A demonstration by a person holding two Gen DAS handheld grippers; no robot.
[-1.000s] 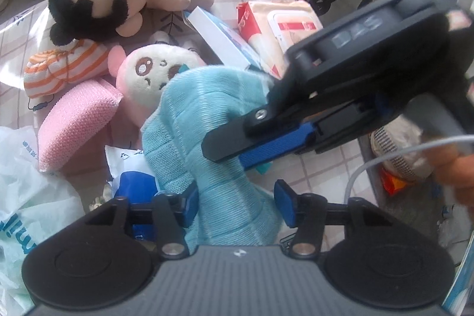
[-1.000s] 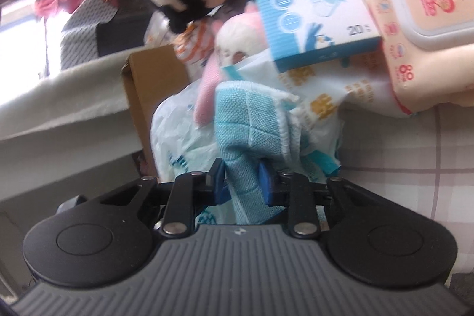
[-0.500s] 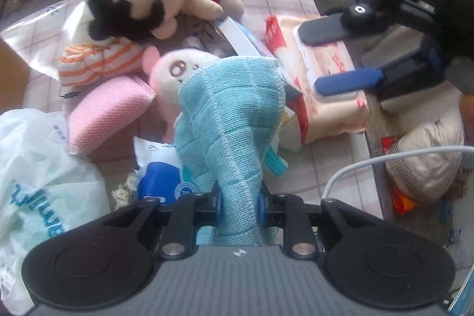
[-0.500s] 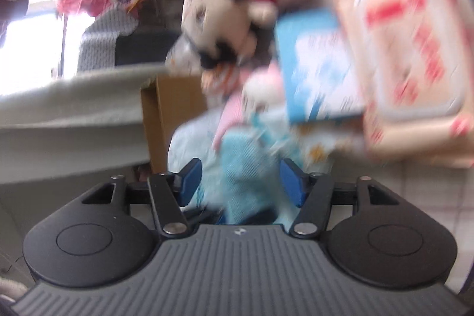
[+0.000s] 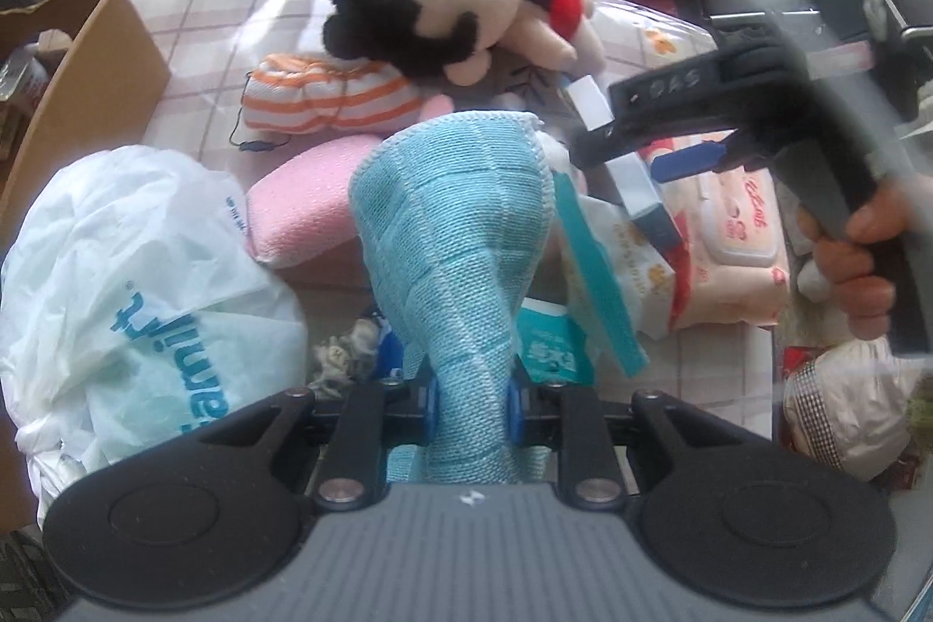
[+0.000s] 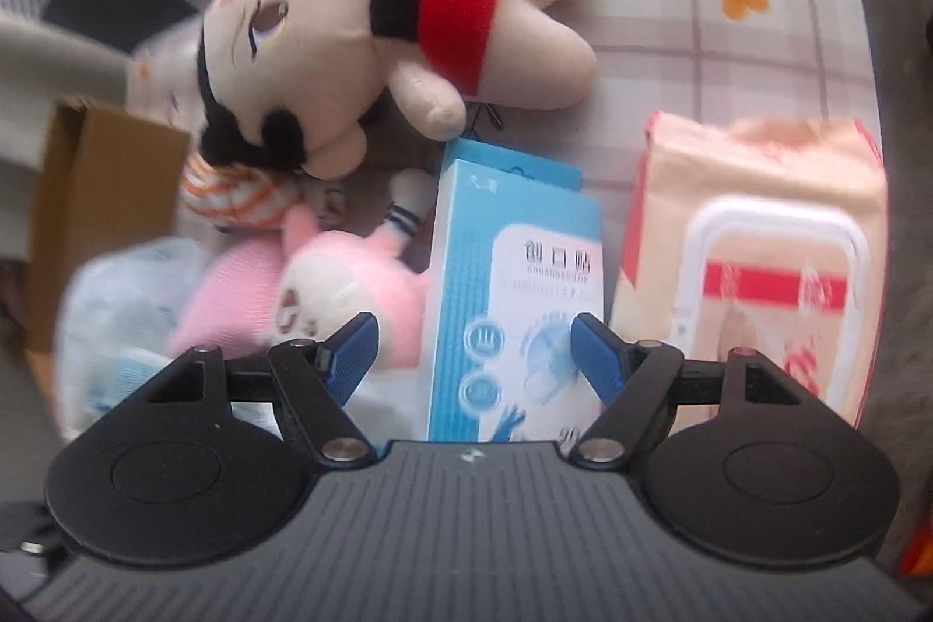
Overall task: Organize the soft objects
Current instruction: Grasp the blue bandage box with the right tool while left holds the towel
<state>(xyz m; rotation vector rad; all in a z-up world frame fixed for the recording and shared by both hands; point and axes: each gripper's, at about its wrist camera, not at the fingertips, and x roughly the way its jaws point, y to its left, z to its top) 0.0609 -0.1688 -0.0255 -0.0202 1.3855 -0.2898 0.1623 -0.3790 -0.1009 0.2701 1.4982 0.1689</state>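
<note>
Two grippers were at work: the left gripper [image 5: 469, 397] pinched the light-blue towel [image 5: 460, 237] aloft over the clutter, while the right gripper [image 6: 472, 354] hovered wide-jawed above the blue box [image 6: 513, 295]. Held by one bunched end, the towel risked snagging on the clutter.

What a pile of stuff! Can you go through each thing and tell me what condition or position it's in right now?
Left gripper: shut on the blue towel.
Blue towel: lifted, hanging from the grip.
Right gripper: open, holding nothing.
Big doll: lying on its side.
Blue box: lying flat, closed.
Wipes pack: lid closed.
Plastic bag: crumpled.
Cardboard box: open.
</note>
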